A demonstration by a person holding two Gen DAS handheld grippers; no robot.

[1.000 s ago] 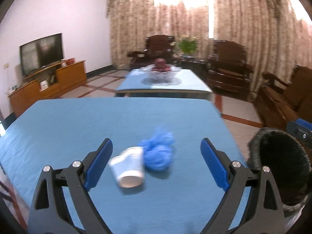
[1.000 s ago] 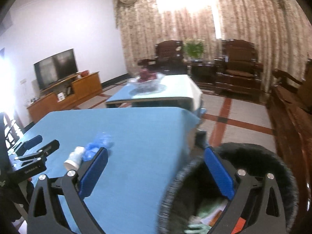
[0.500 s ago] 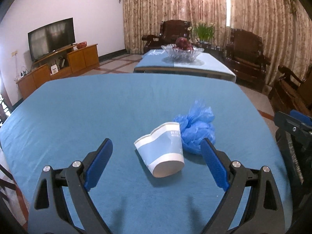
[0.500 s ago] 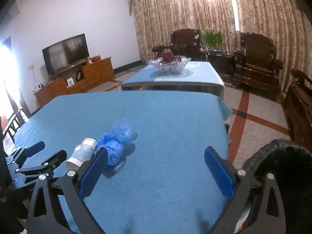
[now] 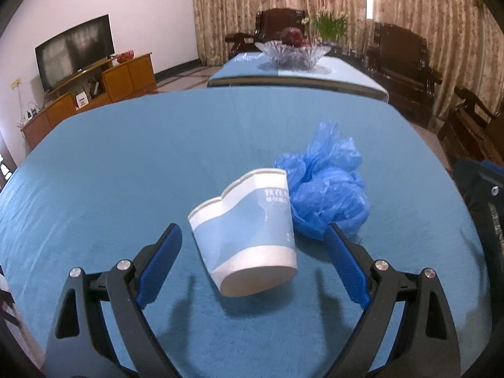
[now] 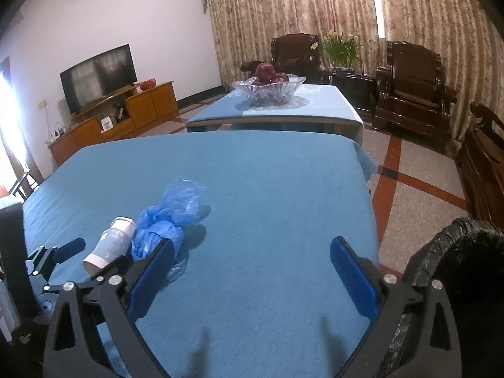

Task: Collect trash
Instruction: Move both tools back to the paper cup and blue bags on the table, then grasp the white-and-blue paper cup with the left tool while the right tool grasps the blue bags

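A crumpled blue-and-white paper cup (image 5: 249, 233) lies on its side on the blue tablecloth (image 5: 126, 163), base toward me. A bunched blue plastic bag (image 5: 327, 186) lies against its right side. My left gripper (image 5: 252, 249) is open, its jaws on either side of the cup without touching it. My right gripper (image 6: 252, 271) is open and empty over the table's right part. In the right wrist view the cup (image 6: 110, 247) and bag (image 6: 170, 217) lie to the left, with the left gripper (image 6: 60, 252) beside them.
A black-lined trash bin (image 6: 456, 277) stands on the floor off the table's right edge. A second table with a glass fruit bowl (image 6: 269, 89) is beyond. Dark wooden armchairs (image 6: 412, 88) stand at the back and right, a TV cabinet (image 6: 126, 110) on the left.
The left gripper has moved forward and down until the cup sits between its open jaws. The right gripper has swung left from above the bin to over the table.
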